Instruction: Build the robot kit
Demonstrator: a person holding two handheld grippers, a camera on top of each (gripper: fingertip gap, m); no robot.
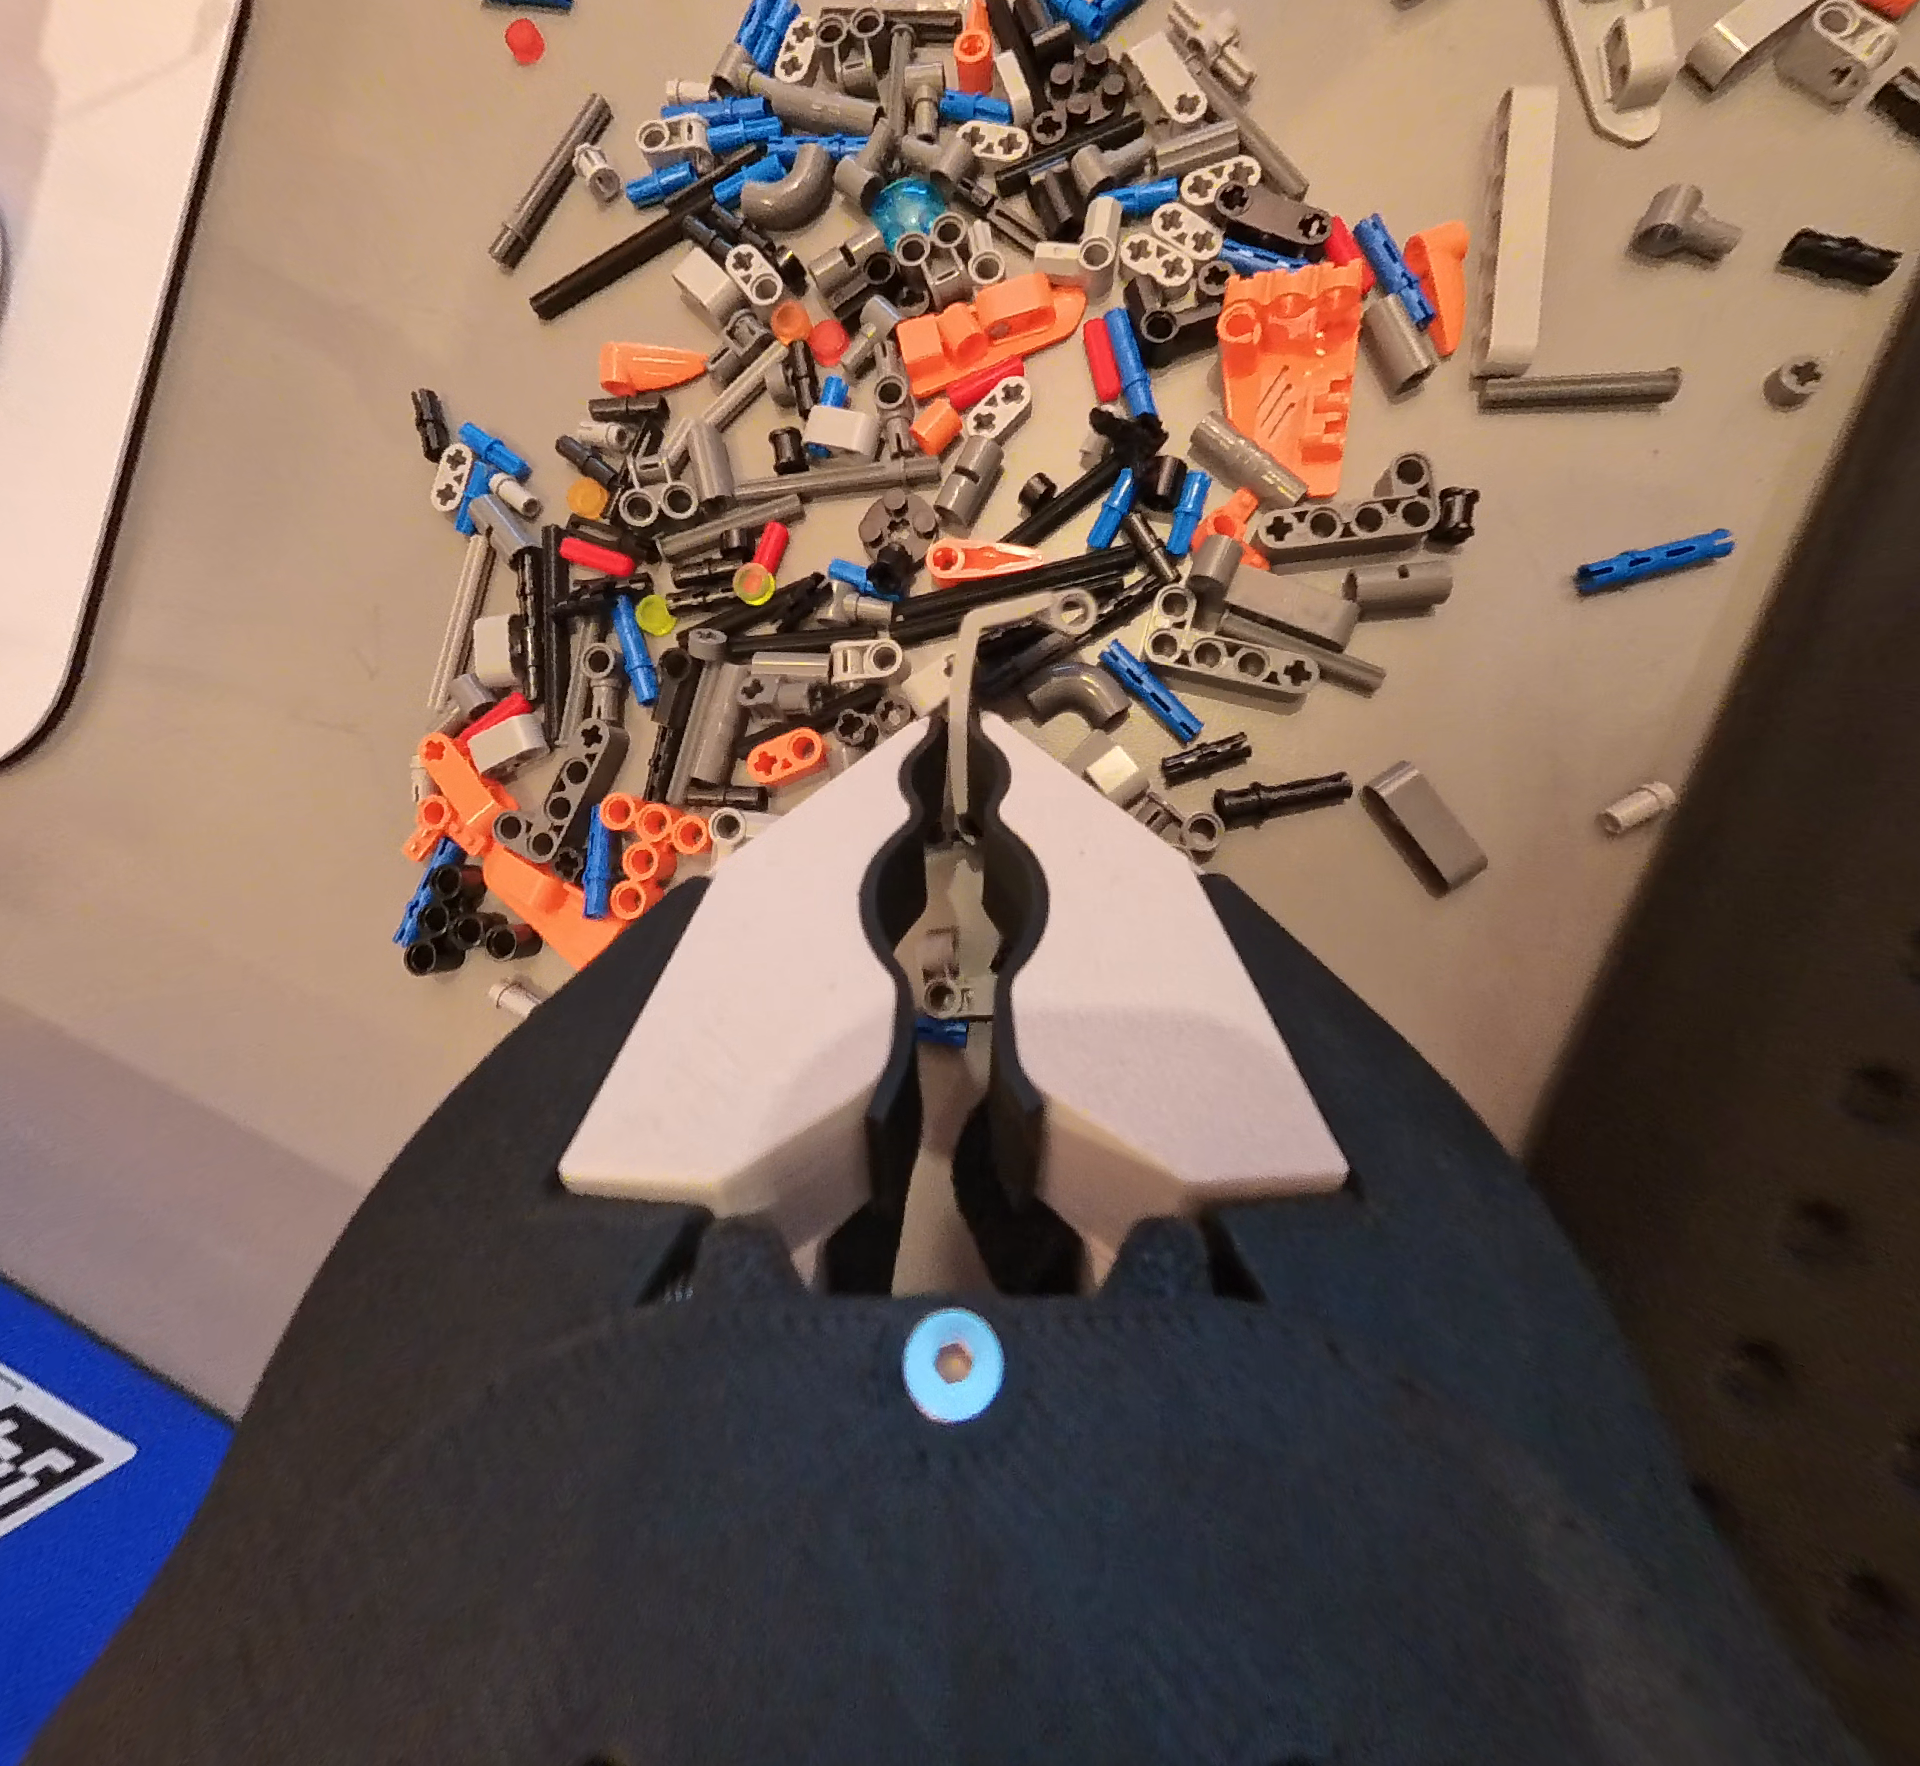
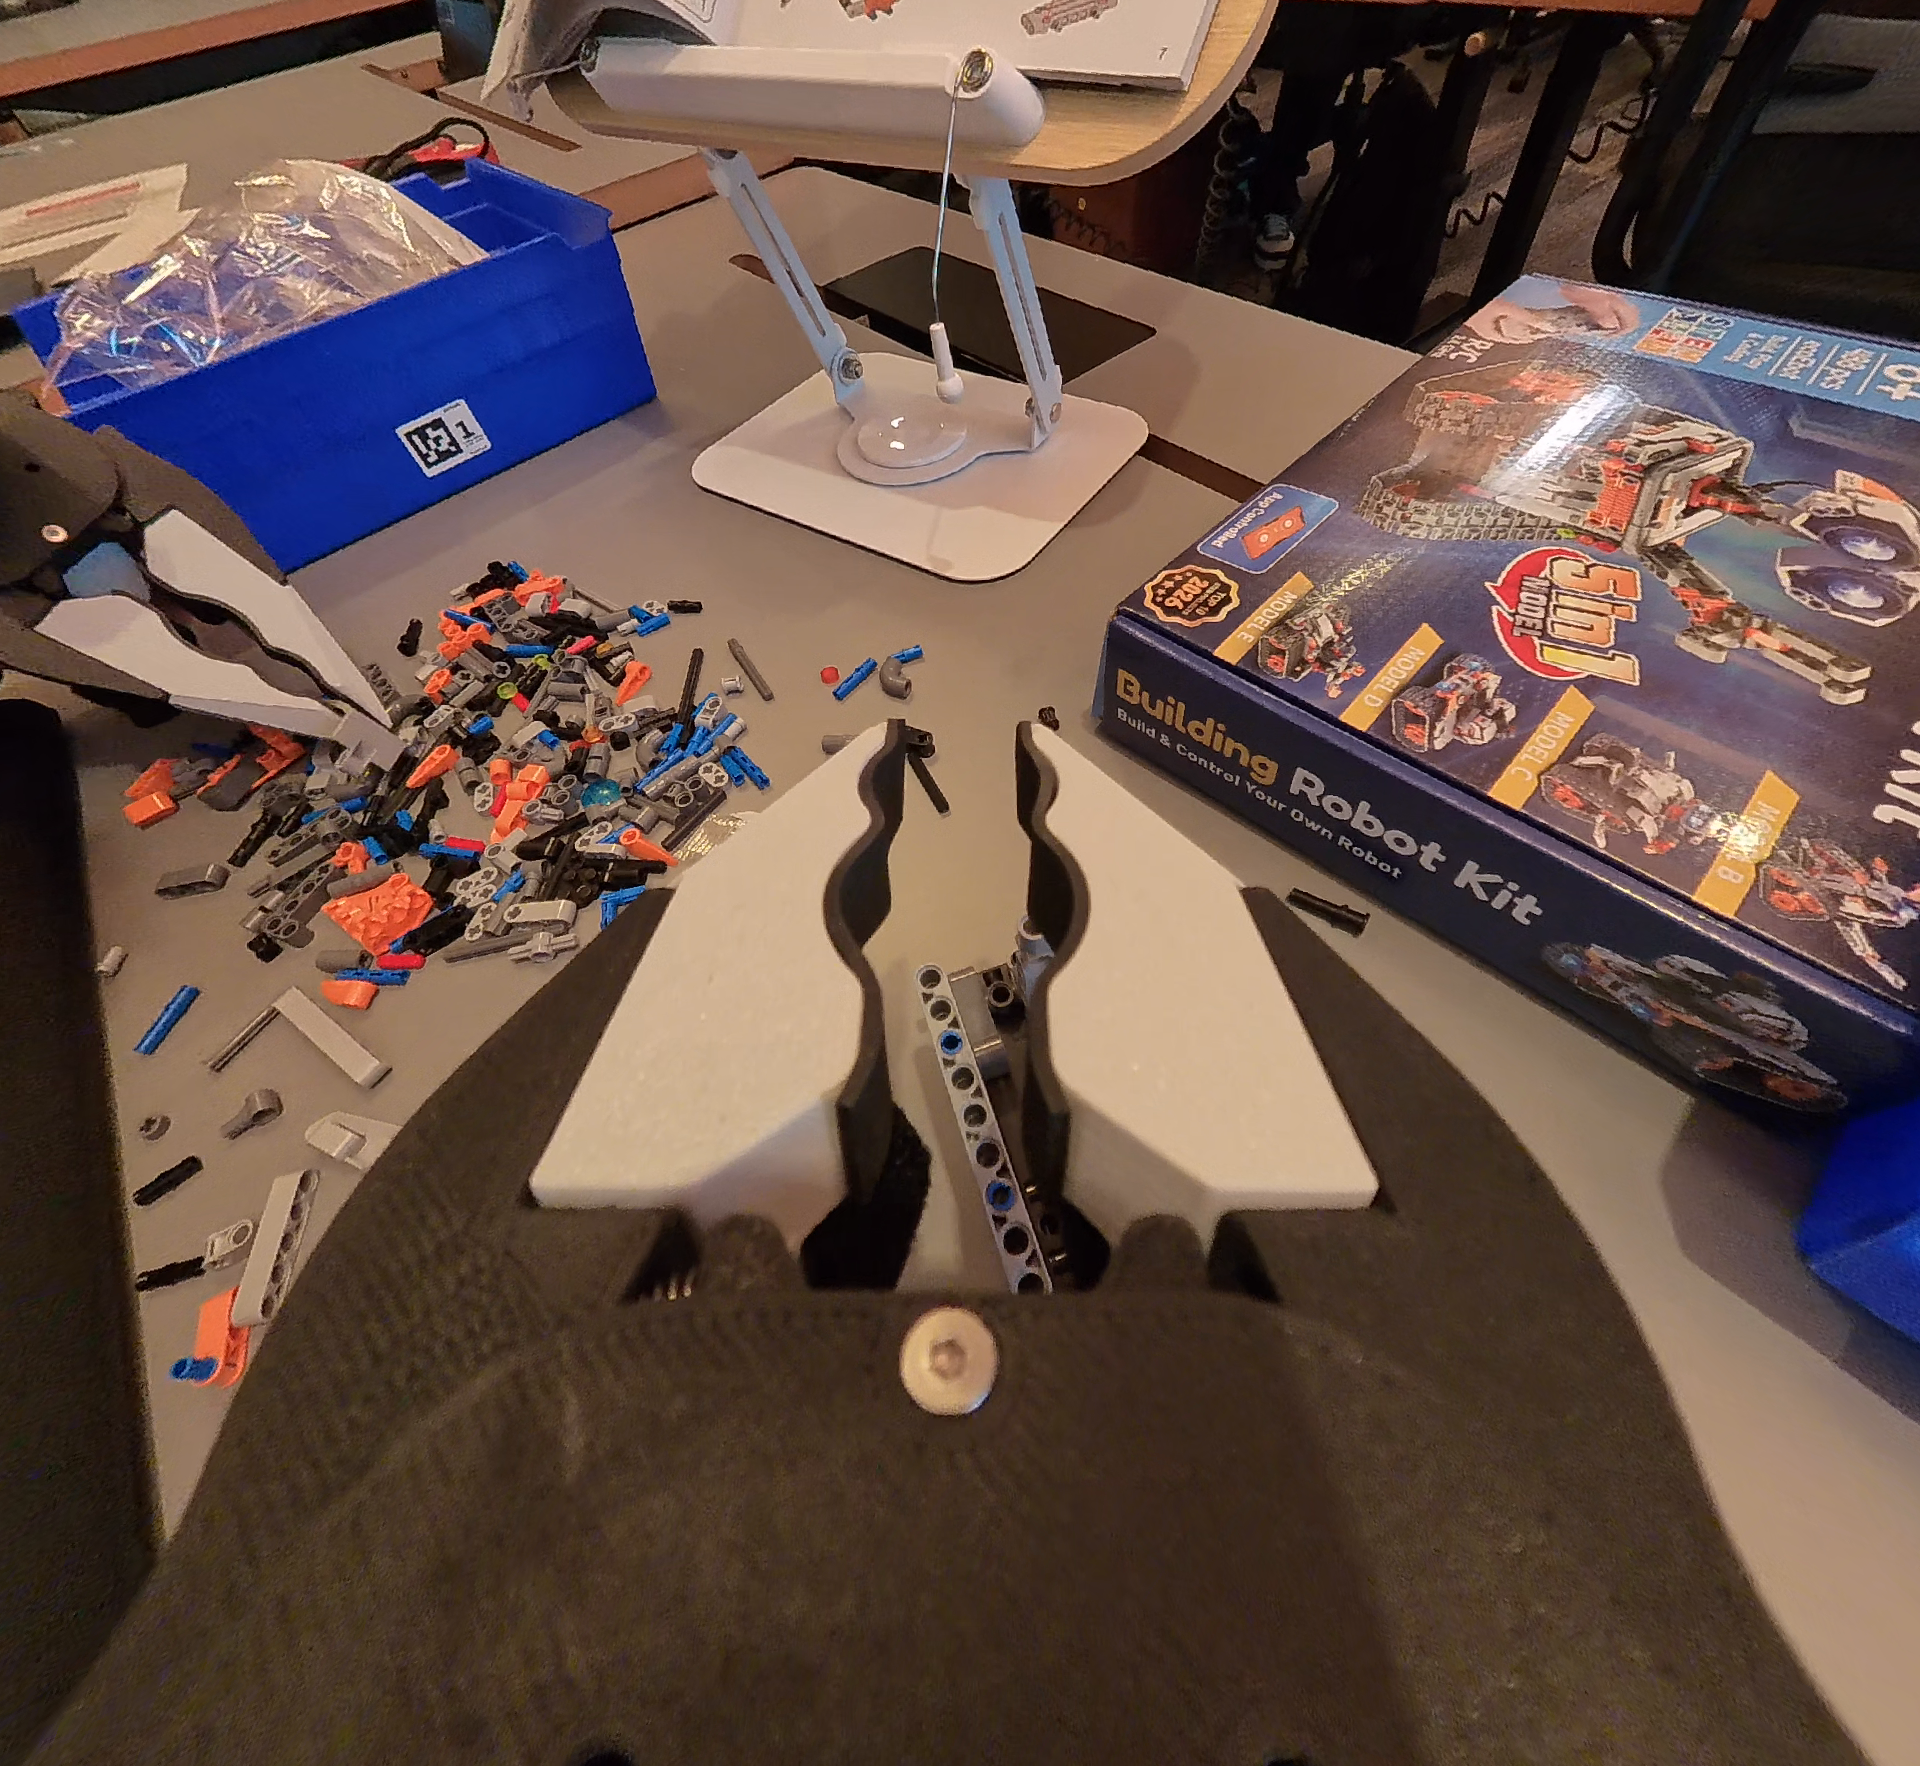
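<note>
Left wrist view: the left gripper [image 1: 956,740] was clamped on a thin light-grey bent piece [image 1: 971,677], poised just above the near edge of the heap of small building parts [image 1: 894,428] mid-table; that sliver grip looked shaky, and a twist could have flicked it into the heap. Right wrist view: the right gripper [image 2: 956,745] stood with jaws apart; a grey holed beam assembly [image 2: 971,1082] sat between them, whether gripped I couldn't tell; kit box [image 2: 1558,677] near the table's right edge.

Grey table [image 2: 1195,511]; brick pile [image 2: 499,781]; blue bin [image 2: 416,366]; kit box [image 2: 1507,781]
</note>
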